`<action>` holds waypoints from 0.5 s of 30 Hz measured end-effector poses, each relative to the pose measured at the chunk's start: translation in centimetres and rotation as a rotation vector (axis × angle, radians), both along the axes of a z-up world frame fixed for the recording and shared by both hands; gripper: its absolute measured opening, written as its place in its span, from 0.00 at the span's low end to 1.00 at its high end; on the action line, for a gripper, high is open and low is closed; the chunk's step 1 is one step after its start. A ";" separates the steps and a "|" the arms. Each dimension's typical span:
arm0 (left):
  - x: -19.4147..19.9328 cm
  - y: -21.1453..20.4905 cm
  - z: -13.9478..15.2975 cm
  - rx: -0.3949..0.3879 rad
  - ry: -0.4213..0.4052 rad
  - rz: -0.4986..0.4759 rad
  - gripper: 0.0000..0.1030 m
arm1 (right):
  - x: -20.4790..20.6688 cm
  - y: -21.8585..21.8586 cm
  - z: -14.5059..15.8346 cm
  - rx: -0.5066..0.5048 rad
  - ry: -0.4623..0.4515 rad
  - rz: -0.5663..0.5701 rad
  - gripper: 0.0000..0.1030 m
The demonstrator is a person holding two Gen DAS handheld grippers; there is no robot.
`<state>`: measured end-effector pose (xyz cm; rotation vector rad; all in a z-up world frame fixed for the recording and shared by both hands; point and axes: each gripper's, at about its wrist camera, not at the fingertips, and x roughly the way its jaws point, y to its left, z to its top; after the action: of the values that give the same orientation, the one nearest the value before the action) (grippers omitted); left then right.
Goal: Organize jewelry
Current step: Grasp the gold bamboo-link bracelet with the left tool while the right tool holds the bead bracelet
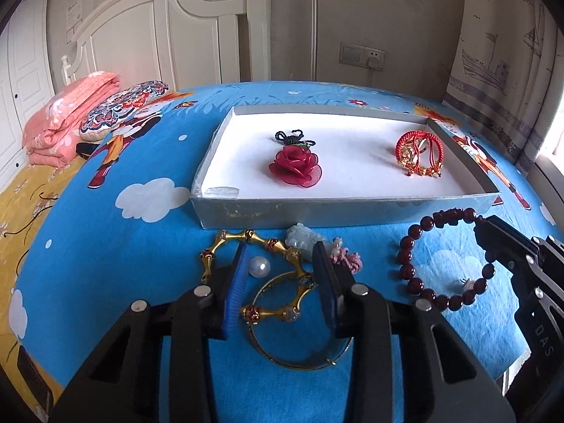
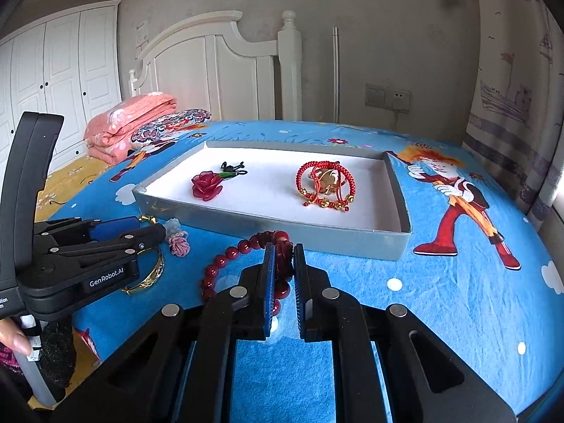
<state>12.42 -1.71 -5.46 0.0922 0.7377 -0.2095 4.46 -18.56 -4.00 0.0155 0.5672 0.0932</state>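
Observation:
A grey tray [image 1: 345, 208] [image 2: 268, 220] with a white floor lies on the blue bedsheet. In it are a red rose brooch [image 1: 295, 168] [image 2: 206, 184] and red cord bracelets [image 1: 419, 151] [image 2: 326, 185]. In front of the tray lie a gold bamboo-link bracelet [image 1: 278, 246], a pearl [image 1: 259, 267], a thin gold bangle [image 1: 299, 359], a jade charm [image 1: 304, 238] with a pink knot [image 1: 347, 257], and a dark red bead bracelet [image 1: 444, 257] [image 2: 225, 264]. My left gripper [image 1: 282, 264] is open over the gold bracelet and pearl. My right gripper [image 2: 282, 257] is shut on the bead bracelet's carved bead.
A folded pink quilt [image 1: 67, 116] and a patterned pillow [image 1: 123, 105] lie at the far left near the white headboard [image 1: 169, 35]. A curtain [image 1: 511, 53] hangs at the right. The bed's edge runs along the right side.

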 end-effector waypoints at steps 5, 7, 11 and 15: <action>0.0 -0.2 -0.3 0.015 -0.023 -0.013 0.37 | 0.0 0.1 -0.4 0.004 0.006 0.008 0.10; 0.0 -0.7 -0.4 0.062 -0.051 -0.011 0.26 | 0.0 0.1 -0.4 0.002 0.005 0.007 0.10; -0.7 -0.6 -0.3 0.043 -0.066 -0.028 0.09 | -0.2 0.0 0.0 0.007 -0.014 0.003 0.10; -2.3 0.0 1.0 0.017 -0.131 -0.023 0.09 | -0.7 0.4 0.7 0.009 -0.046 0.017 0.10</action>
<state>10.15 -1.67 -4.41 0.1295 0.6080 -0.2171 3.79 -18.16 -3.32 0.0177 0.5207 0.1123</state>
